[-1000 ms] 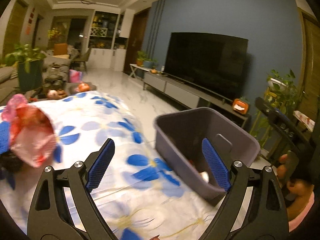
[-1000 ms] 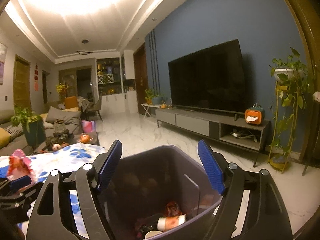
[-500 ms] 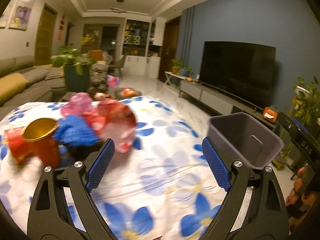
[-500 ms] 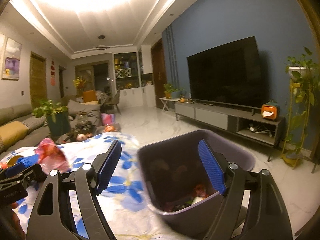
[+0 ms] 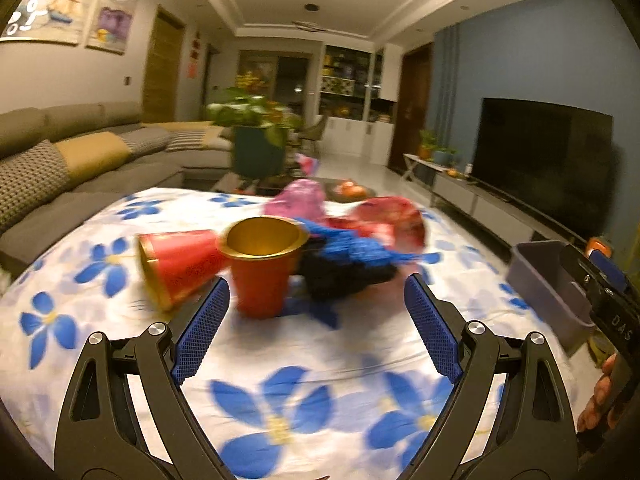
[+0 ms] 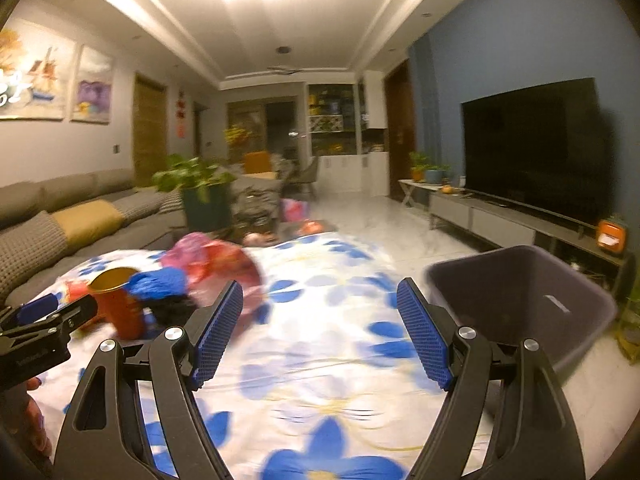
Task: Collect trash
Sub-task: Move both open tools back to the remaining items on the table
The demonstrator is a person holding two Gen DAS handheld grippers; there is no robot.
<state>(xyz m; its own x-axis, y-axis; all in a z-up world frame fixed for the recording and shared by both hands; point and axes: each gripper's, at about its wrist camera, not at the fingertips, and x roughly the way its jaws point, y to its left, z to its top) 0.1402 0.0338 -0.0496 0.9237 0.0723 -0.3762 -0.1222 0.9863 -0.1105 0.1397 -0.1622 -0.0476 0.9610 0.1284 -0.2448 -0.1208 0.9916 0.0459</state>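
the left tongs hang above the table with their jaws spread wide and nothing between them. just ahead of the left finger stands an upright red cup with a gold inside, close to the fingertip, though the blur hides whether they touch. leaning against that cup, further to the left of the tongs, a second red cup lies tipped on its side with its gold mouth facing down and left. behind the upright cup, roughly in line with the gap between the fingers, sits a blue and black crumpled heap, and behind that a red wrapper and a pink wrapper. all of it rests on a white cloth with blue flowers.

off to the right of the left tongs, at the cloth's edge, is a grey bin, partly covered by the right tongs. a hand shows at the far right of that view.

the right tongs are also wide open and empty, over bare cloth. the bin lies just beyond their right finger, its inside too dark to read. the trash pile lies ahead and to the left of their left finger.
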